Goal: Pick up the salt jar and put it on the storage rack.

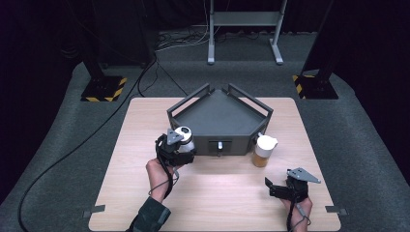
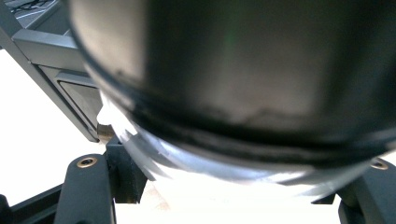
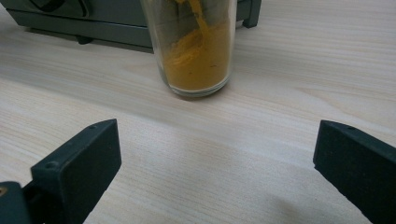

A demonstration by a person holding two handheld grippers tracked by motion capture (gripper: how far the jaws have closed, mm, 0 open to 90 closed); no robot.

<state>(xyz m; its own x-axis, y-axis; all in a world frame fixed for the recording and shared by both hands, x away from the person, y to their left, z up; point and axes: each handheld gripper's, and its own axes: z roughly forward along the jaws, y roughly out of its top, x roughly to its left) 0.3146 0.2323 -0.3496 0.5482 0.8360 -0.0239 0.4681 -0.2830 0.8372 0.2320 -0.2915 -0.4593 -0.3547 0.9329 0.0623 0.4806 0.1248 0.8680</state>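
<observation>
Jars are standing near the front of the grey corner shelf [image 1: 220, 116] on the wooden table [image 1: 145, 179]. Left gripper [image 1: 180, 151] is pinching a dark-filled jar with a white lid [image 1: 184, 137], its jaws pressing the sides, just left of the shelf's front wall; in the left gripper view the jar [image 2: 243, 70] is looming close. Right gripper [image 1: 285, 189] is resting at the near right, jaws spread wide and empty. Beyond them a white-capped glass jar [image 3: 196, 46] is holding orange-yellow powder [image 3: 201, 65], touching the shelf's right front corner.
</observation>
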